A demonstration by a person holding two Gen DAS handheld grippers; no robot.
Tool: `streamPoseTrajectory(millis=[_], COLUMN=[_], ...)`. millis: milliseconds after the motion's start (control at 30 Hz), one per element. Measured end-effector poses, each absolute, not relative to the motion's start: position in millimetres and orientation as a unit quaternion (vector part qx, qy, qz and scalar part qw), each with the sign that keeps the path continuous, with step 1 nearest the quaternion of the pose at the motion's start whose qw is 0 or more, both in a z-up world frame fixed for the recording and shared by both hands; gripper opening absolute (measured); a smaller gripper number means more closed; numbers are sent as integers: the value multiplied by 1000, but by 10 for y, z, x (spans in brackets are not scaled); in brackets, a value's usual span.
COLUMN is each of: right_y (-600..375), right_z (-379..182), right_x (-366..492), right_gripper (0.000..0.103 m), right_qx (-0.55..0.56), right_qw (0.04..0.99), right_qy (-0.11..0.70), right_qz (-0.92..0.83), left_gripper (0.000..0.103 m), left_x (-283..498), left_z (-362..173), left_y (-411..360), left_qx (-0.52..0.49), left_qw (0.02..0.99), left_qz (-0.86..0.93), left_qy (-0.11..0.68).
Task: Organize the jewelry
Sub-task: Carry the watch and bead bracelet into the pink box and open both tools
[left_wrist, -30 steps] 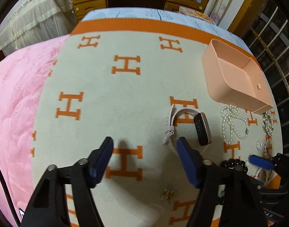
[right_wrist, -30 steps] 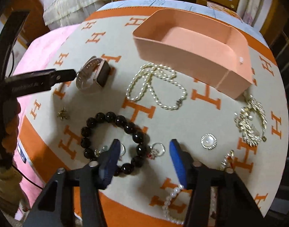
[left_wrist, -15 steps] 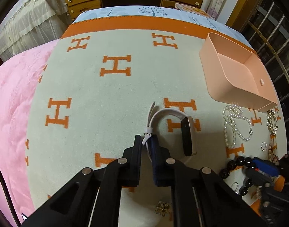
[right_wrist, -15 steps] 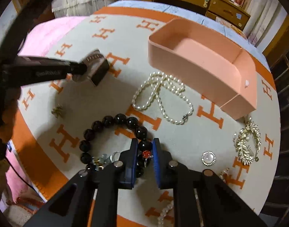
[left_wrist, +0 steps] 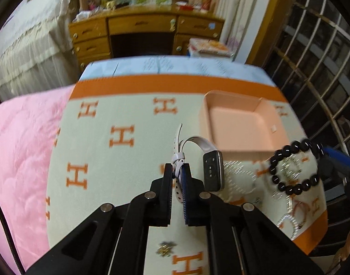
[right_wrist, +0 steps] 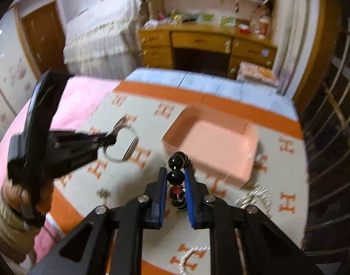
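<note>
Smartwatch [left_wrist: 211, 170] hangs off the blanket, its white strap pinched between the closed fingers of the left gripper [left_wrist: 177, 171]; the case dangles to the right of the fingers, face turned sideways, long axis roughly vertical. Black bead bracelet [right_wrist: 176, 176] is clamped between the fingers of the right gripper [right_wrist: 176, 176], with the loop drooping below and ahead of the tips. Peach tray [left_wrist: 240, 126] lies ahead and slightly right of both grippers, open side up, nothing visible inside. Judgement: both loads look lifted for transfer into the tray; the right gripper appears nearer its near wall, and the left must travel right and forward. The near wall stands between each dangling piece and the tray floor, so either could catch on the rim if carried low. On the H-patterned blanket [left_wrist: 120, 160] sit a small gold brooch [left_wrist: 165, 251] and blurred pearl strands [left_wrist: 240, 178]; a wooden desk [left_wrist: 145, 36] stands beyond the bed.
</note>
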State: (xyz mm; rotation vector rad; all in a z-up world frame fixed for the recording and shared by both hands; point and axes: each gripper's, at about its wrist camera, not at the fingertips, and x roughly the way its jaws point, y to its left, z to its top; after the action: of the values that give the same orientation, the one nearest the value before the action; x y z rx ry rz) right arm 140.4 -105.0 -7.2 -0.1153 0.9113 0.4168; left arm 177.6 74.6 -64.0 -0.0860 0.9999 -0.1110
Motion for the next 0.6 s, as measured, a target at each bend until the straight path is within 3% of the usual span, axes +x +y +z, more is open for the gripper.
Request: streamPoseTrajectory(millis=[300,600], right_y=[-1196,-1367], right_z=[-68,-836], right_x=[1972,2583], right_gripper=[15,15], right_qx=[-20,15], right_qw=[894,858], right_qy=[423,503], right_qz=[148,103], left_gripper=[5,5], left_x=[2098,2431], left_z=[-358,-599], left_y=[328,-65], left_qx=[-28,-3], left_qw=[890,883], left_qz=[-74,-92], left_qy=[448,460])
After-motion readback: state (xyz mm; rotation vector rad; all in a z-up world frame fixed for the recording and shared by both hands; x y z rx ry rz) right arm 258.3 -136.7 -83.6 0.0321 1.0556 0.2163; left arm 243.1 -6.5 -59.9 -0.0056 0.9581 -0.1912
